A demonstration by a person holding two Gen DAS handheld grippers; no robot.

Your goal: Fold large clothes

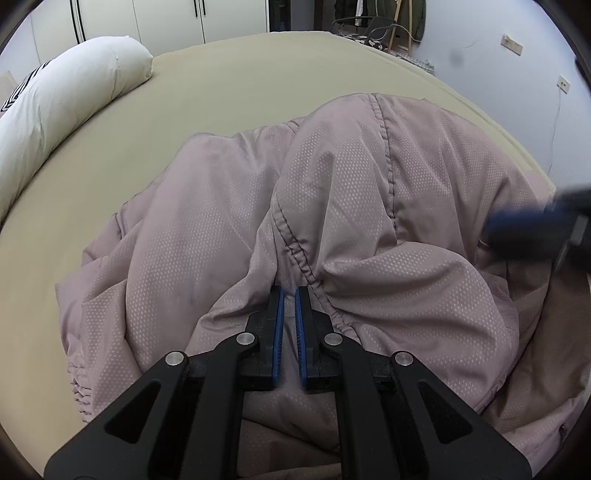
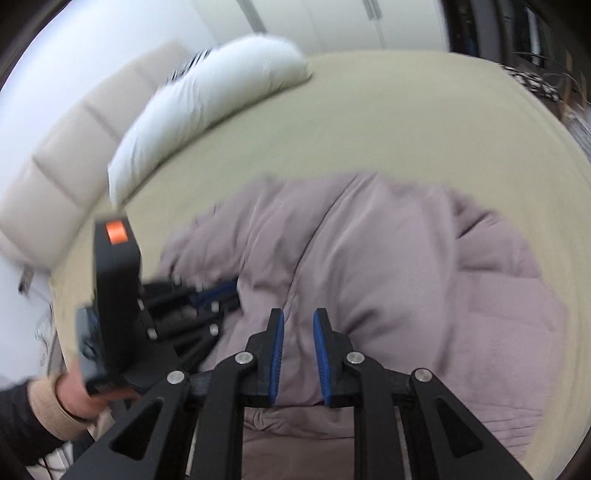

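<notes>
A large mauve padded jacket [image 1: 369, 184] lies crumpled on the beige bed [image 1: 240, 92]. My left gripper [image 1: 290, 295] is shut on a gathered fold beside a stitched seam at the jacket's near side, and the cloth bunches toward its tips. At the right edge of this view my right gripper [image 1: 535, 229] shows as a dark blur. In the right wrist view the jacket [image 2: 388, 258] fills the middle. My right gripper [image 2: 298, 317] holds a thick ridge of its fabric between narrowly spaced blue pads. The left gripper [image 2: 207, 299], held by a hand [image 2: 70, 395], is blurred at the left.
A long white pillow [image 1: 66, 96] lies along the bed's left side, against a padded cream headboard [image 2: 74, 155]. White wardrobe doors [image 1: 166, 18] stand beyond the bed, with a chair [image 1: 369, 29] and hanging clothes at the back right. Bare sheet stretches beyond the jacket.
</notes>
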